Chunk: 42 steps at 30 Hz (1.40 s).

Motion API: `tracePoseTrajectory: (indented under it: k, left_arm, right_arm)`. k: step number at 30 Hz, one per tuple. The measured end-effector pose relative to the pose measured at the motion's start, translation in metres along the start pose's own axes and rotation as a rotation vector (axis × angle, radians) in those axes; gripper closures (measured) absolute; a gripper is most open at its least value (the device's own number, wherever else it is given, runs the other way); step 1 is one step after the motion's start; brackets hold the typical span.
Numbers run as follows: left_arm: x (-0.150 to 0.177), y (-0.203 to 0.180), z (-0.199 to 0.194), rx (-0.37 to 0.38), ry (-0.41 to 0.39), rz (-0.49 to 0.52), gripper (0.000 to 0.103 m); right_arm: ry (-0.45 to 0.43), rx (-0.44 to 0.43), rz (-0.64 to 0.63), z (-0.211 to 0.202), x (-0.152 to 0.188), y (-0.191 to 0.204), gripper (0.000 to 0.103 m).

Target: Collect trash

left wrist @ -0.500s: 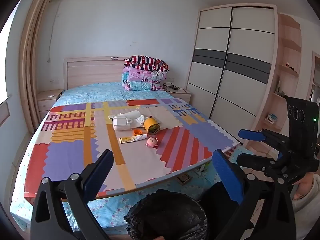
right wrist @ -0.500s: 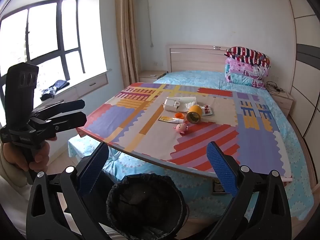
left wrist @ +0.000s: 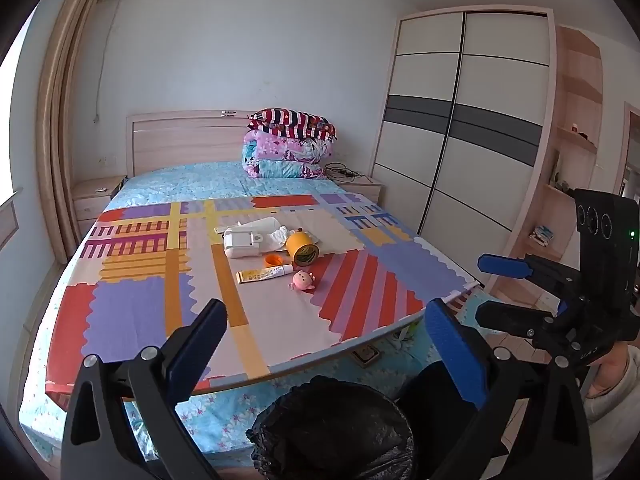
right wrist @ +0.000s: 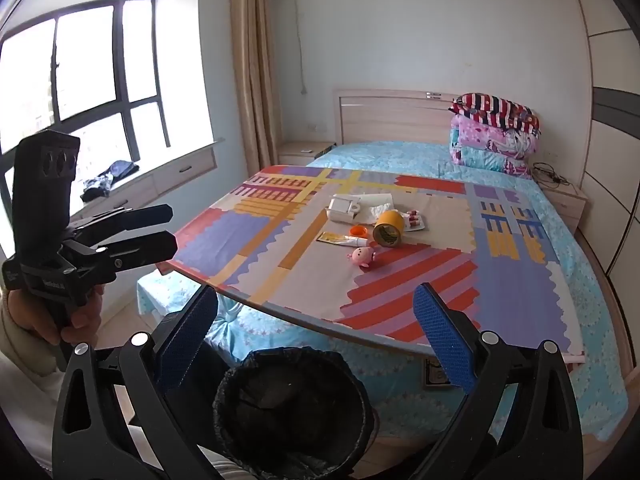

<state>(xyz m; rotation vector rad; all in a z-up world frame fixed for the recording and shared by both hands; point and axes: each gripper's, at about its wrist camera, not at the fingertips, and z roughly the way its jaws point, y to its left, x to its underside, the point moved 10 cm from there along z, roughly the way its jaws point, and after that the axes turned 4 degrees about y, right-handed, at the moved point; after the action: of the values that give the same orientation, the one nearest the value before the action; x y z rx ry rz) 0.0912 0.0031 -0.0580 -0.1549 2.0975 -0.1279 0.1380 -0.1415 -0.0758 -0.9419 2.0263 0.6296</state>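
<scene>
- Orange and white clutter sits mid-way up the patterned mat (left wrist: 132,312) in the left wrist view, well beyond my left gripper (left wrist: 326,338), whose blue pads stand spread with nothing between them; the squeezed tube (left wrist: 264,275) looks light and soft, so I would pinch it across its flat middle; the crumpled tissue (left wrist: 277,236) should crush easily and can be taken anywhere; the orange cap (left wrist: 273,259) is small and may skate on the smooth mat
- The yellow tape roll (left wrist: 303,249) lies on its side and could roll; I judge its rim the best hold; the bin (left wrist: 332,428), lined in black, sits just below the fingers, its lower rim cut off
- From the right wrist view, my right gripper (right wrist: 316,326) is also spread and empty, above the bin (right wrist: 292,412); the blister pack (right wrist: 414,220) is half hidden behind the tape roll (right wrist: 388,228); I cannot tell whether the white box (right wrist: 342,208) or the pink toy (right wrist: 362,257) counts as trash
</scene>
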Motion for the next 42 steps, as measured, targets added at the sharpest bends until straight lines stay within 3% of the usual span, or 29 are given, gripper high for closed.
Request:
tracePoseTrajectory:
  k: [42]
  left_arm:
    - [-0.0065, -0.0117, -0.0053, 0.013, 0.001, 0.017, 0.007]
  right_arm:
    - [-0.013, -0.005, -0.017, -0.0035, -0.005, 0.0047, 0.004]
